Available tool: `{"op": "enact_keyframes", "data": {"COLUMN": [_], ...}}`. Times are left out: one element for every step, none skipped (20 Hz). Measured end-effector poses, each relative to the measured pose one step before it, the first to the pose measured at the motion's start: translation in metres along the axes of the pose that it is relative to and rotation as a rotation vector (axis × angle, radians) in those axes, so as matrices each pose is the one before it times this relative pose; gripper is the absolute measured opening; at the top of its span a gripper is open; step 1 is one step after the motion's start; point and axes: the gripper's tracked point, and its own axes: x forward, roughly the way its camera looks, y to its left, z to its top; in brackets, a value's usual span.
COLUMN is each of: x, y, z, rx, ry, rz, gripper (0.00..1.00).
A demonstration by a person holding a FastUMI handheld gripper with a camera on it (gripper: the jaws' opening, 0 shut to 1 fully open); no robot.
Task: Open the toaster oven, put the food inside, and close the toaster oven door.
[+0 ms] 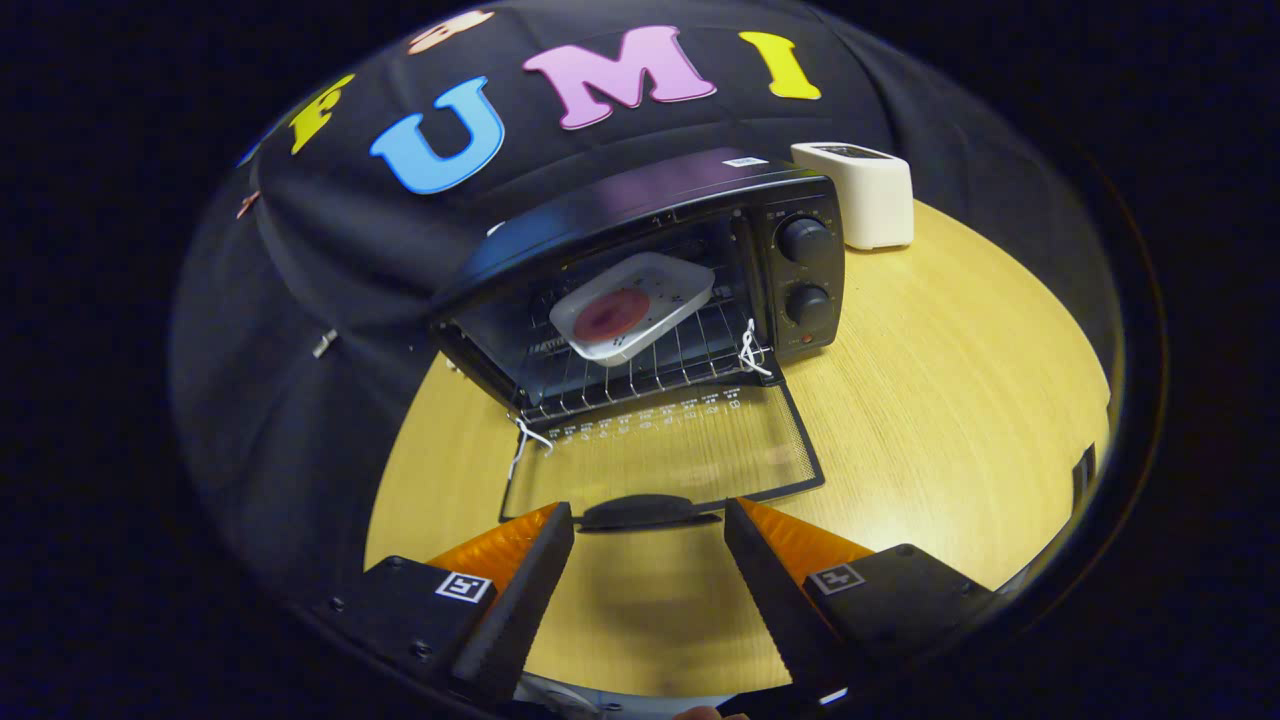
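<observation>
The black toaster oven [640, 280] stands on the table's far side, its glass door [665, 450] folded down flat, a white tray of reddish food [630, 308] tilted on its rack.

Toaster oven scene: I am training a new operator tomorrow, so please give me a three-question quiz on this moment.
1. True or false: the toaster oven door is shut.
2. Where is the white tray of food?
A. on the table by the fingers
B. on the rack inside the oven
C. between the gripper fingers
3. Fill in: the door handle lies just ahead of the open fingers, which grip ____.

Key:
1. False. The door lies folded down flat on the wooden table.
2. B.
3. Nothing.
</observation>
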Motion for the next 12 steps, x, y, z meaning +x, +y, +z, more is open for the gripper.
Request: {"op": "enact_keyframes", "data": {"x": [0.00241, 0.00319, 0.00311, 0.00278, 0.00334, 0.00323, 0.0062, 0.00574, 0.00405, 0.00515, 0.00549, 0.00422], "y": [-0.00567, -0.0013, -0.0002, -0.00185, 0.00057, 0.00116, 0.00112, 0.00149, -0.00036, 0.00014, 0.00021, 0.00213], "z": [-0.01088, -0.00835, -0.00516, -0.00407, -0.00191, -0.00034, -0.00116, -0.00223, -0.00436, -0.00607, -0.00838, -0.00576], "rx": [-0.04956, -0.03287, -0.02897, -0.03546, -0.03286, -0.02673, -0.01238, 0.00027, 0.00607, 0.01127, 0.01209, 0.01474], "ry": [0.02052, 0.01422, 0.00775, 0.00534, -0.00179, -0.00622, -0.00305, 0.0024, 0.01289, 0.0205, 0.02741, 0.02057], "rz": [-0.02901, -0.01458, -0.01412, -0.02151, -0.01249, -0.00855, -0.00799, -0.00683, -0.01258, -0.01228, -0.01038, -0.00439], "gripper": [0.99, 0.99, 0.99, 0.99, 0.99, 0.99, 0.99, 0.99, 0.99, 0.99, 0.99, 1.0]}}
